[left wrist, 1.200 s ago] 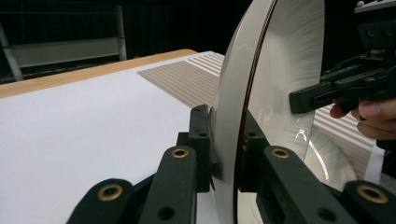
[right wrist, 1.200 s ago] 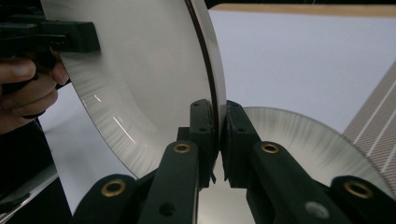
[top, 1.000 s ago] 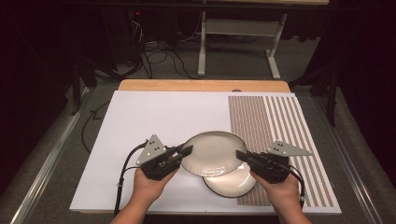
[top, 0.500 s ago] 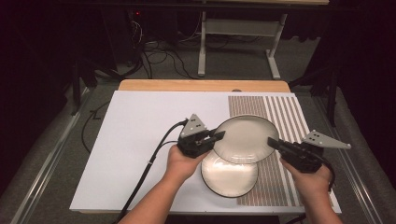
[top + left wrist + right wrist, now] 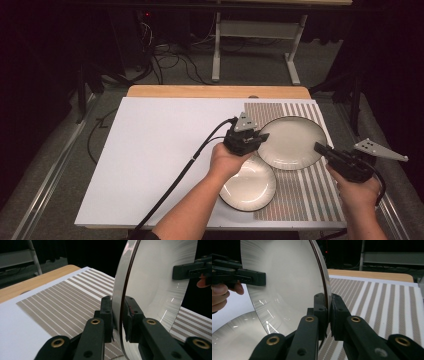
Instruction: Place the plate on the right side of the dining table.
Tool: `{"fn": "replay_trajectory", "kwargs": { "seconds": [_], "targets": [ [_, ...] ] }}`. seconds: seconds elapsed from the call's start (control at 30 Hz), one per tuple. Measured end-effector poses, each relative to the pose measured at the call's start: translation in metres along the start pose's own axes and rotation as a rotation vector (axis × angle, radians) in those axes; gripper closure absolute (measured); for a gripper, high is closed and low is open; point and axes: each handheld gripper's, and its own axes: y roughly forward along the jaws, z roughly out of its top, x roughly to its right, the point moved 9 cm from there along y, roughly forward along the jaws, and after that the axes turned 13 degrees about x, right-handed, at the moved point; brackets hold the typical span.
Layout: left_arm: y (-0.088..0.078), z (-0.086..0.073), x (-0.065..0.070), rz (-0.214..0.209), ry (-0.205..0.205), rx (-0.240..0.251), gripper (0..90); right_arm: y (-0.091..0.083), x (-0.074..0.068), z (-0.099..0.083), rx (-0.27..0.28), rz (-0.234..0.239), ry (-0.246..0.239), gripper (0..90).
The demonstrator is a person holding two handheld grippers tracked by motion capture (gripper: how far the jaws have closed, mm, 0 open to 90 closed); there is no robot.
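Observation:
A pale plate with a dark rim (image 5: pixel 291 141) hangs just above the striped mat (image 5: pixel 300 197), carried between both grippers. My left gripper (image 5: pixel 260 138) is shut on its left rim, and in the left gripper view the jaws clamp the plate's (image 5: pixel 155 290) edge (image 5: pixel 119 315). My right gripper (image 5: pixel 320 148) is shut on the right rim, its jaws pinching the plate (image 5: pixel 287 282) from both faces. A second, similar plate (image 5: pixel 248 186) lies flat on the table below and to the left, partly under my left hand.
The striped mat covers the right part of a white board (image 5: pixel 160 150) on a wooden table (image 5: pixel 215 91). The left gripper's cable (image 5: pixel 175 180) trails across the board toward the front edge. Desk legs and cables stand on the floor beyond.
Both hands have carried the upper plate to the right and a little farther back, off the lower plate and over the striped mat. The lower plate stayed in place.

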Motion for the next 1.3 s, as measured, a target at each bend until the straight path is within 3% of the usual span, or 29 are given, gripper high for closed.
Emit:
{"fn": "replay_trajectory", "kwargs": {
  "seconds": [0.17,0.37,0.6,0.73,0.9,1.3],
  "targets": [
    [0.015,-0.005,0.002,-0.005,-0.007,-0.012,79.4,-0.006,0.014,-0.004,-0.009,-0.028,0.000,86.8],
    [0.033,-0.019,0.001,0.015,-0.043,-0.050,79.4,-0.009,0.027,-0.015,-0.042,-0.073,-0.002,86.8],
    [0.046,-0.030,0.003,0.018,-0.062,-0.081,79.1,-0.012,0.036,-0.027,-0.065,-0.099,0.015,86.8],
    [0.049,-0.037,0.004,0.026,-0.072,-0.105,78.8,-0.014,0.039,-0.033,-0.083,-0.105,0.035,86.8],
    [0.048,-0.040,0.008,0.027,-0.055,-0.125,78.9,-0.017,0.039,-0.038,-0.096,-0.107,0.038,86.8],
    [0.051,-0.053,0.006,0.032,-0.092,-0.156,78.0,-0.017,0.039,-0.045,-0.125,-0.107,0.032,86.4]
  ]
}}
